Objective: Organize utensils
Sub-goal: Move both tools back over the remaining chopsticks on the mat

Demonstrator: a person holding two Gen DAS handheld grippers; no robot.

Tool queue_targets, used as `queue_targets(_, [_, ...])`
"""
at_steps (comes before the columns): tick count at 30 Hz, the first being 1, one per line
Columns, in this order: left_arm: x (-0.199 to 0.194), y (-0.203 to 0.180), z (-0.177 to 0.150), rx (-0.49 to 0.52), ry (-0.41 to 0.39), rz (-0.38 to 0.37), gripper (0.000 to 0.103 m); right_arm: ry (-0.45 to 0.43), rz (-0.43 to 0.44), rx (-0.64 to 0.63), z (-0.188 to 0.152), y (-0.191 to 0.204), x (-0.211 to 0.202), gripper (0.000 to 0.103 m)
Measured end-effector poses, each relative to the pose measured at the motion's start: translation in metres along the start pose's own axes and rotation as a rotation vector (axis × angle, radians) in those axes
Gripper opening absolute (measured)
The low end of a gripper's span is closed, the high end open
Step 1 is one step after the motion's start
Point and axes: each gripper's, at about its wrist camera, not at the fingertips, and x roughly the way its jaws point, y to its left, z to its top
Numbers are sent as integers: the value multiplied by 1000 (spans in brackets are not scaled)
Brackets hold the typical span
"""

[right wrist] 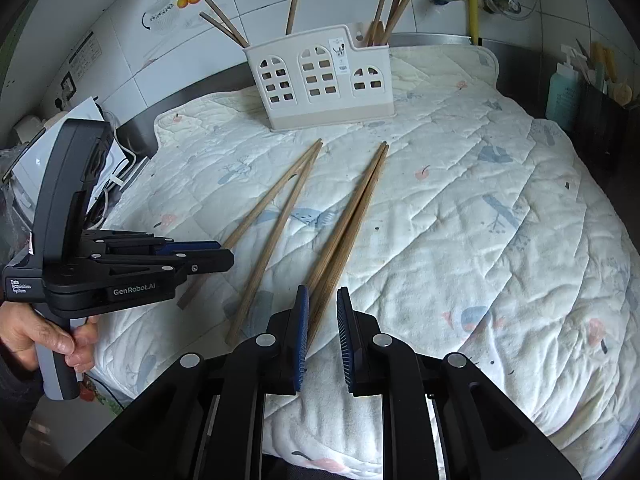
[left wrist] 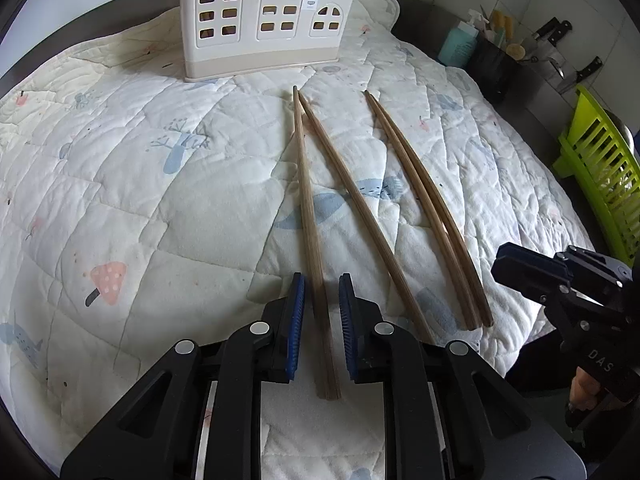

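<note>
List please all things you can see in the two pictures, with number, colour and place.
chopsticks on quilt: four, brown wood, two loose pairs lying in front of the holder
holder: one, cream plastic with window holes, standing at the far side of the quilt
chopsticks in holder: several, brown, upright; exact number unclear
quilt: one, white with pastel prints, spread over the counter
bottle: one, teal, at the far right
knives: a few, black handles, on the right wall
rack: one, lime green, right edge
left gripper: black with blue pads, open around the leftmost chopstick
right gripper: black with blue pads, open around the near ends of the right pair
</note>
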Motion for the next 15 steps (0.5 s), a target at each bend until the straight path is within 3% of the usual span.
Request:
queue_targets(9, [-1,-3,-2,26,-11,22,15,45,-6,50,-5,2,21,14])
queue_targets(15, [2,-8,0,55,4,45,14,46,-61,18,-2,11,25,14])
